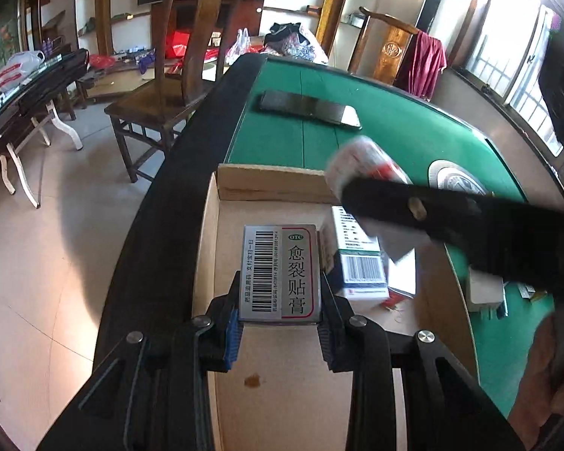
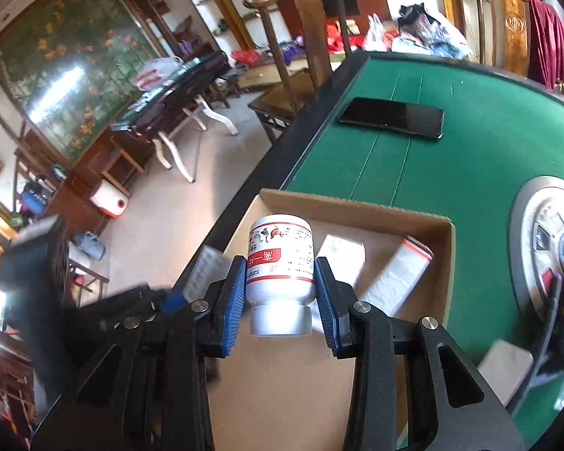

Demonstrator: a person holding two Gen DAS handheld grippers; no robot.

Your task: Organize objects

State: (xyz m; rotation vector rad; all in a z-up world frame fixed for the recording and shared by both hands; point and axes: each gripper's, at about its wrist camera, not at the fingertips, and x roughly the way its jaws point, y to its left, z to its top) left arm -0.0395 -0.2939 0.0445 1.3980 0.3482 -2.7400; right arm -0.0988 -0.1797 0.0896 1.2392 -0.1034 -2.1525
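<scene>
My left gripper [image 1: 280,319] is shut on a grey medicine box [image 1: 278,274] with a barcode and red-bordered label, held above the open cardboard box [image 1: 210,233]. My right gripper [image 2: 280,293] is shut on a white pill bottle [image 2: 280,274] with a red-and-white label, cap toward the camera, also over the cardboard box [image 2: 443,248]. In the left wrist view that right gripper [image 1: 376,195] crosses from the right, blurred, with the bottle [image 1: 361,161] at its tip. Inside the cardboard box lie a white-and-green carton [image 1: 361,263] and a white packet with a red strip [image 2: 398,274].
The cardboard box sits on a green felt table [image 2: 488,158] with a black rim [image 1: 191,158]. A dark phone [image 2: 393,116] lies farther back on the felt, a round silver centre panel [image 2: 549,240] to the right. A wooden chair [image 1: 169,86] stands beyond the table's left edge.
</scene>
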